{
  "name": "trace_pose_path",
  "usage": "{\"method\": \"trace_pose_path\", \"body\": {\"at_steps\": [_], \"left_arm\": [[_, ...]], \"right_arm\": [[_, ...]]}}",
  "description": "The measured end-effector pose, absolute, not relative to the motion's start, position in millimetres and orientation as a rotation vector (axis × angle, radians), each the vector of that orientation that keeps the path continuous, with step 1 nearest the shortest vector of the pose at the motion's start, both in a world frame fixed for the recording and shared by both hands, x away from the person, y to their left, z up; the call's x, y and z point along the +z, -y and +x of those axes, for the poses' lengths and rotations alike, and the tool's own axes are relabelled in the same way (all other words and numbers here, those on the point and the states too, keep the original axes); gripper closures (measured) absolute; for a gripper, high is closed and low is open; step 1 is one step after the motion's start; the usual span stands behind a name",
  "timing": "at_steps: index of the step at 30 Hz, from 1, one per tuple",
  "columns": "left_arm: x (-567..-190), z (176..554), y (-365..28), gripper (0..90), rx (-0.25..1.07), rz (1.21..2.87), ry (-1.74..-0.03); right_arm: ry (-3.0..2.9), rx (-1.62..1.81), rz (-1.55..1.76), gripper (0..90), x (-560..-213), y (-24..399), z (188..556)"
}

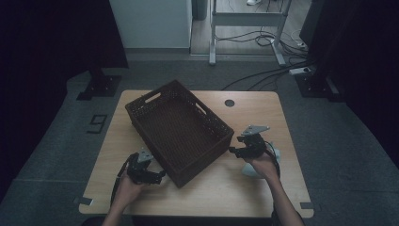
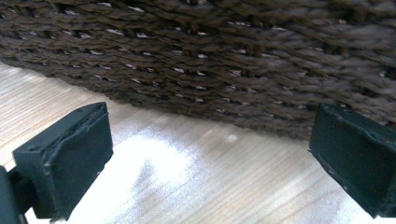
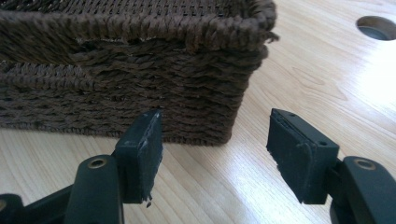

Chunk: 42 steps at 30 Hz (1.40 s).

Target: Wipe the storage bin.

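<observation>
Flanking the woven basket (image 1: pixel 181 129), both grippers sit on the table (image 1: pixel 263 106): the left gripper (image 1: pixel 160 176), jaws spread wide and empty, faces the wall just ahead of its fingertips (image 2: pixel 70 158). The right gripper (image 1: pixel 234 150), jaws partly spread and empty, faces the basket corner just beyond its fingertips (image 3: pixel 142 154). Judged step: approach; next, advance each gripper onto the wall or rim and close.

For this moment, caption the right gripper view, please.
Open right hand-held gripper faces the corner of a brown woven basket on a wooden table.
</observation>
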<state>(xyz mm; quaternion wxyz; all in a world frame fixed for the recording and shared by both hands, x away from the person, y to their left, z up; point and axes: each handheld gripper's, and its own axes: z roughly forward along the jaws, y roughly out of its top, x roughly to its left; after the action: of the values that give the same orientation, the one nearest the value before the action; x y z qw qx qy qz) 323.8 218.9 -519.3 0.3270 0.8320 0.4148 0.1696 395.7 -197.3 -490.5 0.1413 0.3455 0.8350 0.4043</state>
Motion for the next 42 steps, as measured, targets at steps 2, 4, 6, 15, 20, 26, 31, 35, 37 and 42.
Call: {"method": "trace_pose_path", "body": {"at_steps": [2,4,6,15,20,26,31,35,37,42], "left_arm": [[-519.7,324.9,-219.4,0.0,0.452,2.178,-1.087],[-521.0,326.5,-219.6,0.0,0.451,2.170,-1.090],[-521.6,328.2,-219.7,0.0,0.436,2.166,-1.090],[-522.3,332.8,-220.7,0.0,0.429,2.169,-1.084],[-523.5,334.5,-224.8,0.0,0.417,2.154,-1.111],[-524.3,335.9,-228.9,0.0,0.407,2.140,-1.137],[-523.4,336.5,-232.1,0.0,0.429,2.139,-1.154],[-521.9,336.8,-236.1,0.0,0.453,2.140,-1.175],[-520.3,336.6,-238.9,0.0,0.471,2.148,-1.182],[-519.5,337.2,-249.8,0.0,0.508,2.125,-1.231]], "right_arm": [[-2.421,1.160,0.985,35.1,-492.6,194.2,399.2],[-2.431,1.173,0.968,35.4,-493.3,192.1,401.7],[-2.436,1.181,0.956,35.7,-493.8,188.9,404.3],[-2.459,1.194,0.955,42.2,-495.1,182.3,407.4],[-2.481,1.194,0.948,43.7,-493.8,182.4,402.0],[-2.496,1.197,0.945,46.6,-492.9,184.0,393.4],[-2.512,1.218,0.943,49.7,-492.7,186.7,384.2],[-2.529,1.223,0.929,51.6,-492.3,186.7,377.4],[-2.539,1.227,0.914,52.8,-491.8,185.5,373.8],[-2.572,1.235,0.865,56.5,-490.3,179.2,366.5]]}}
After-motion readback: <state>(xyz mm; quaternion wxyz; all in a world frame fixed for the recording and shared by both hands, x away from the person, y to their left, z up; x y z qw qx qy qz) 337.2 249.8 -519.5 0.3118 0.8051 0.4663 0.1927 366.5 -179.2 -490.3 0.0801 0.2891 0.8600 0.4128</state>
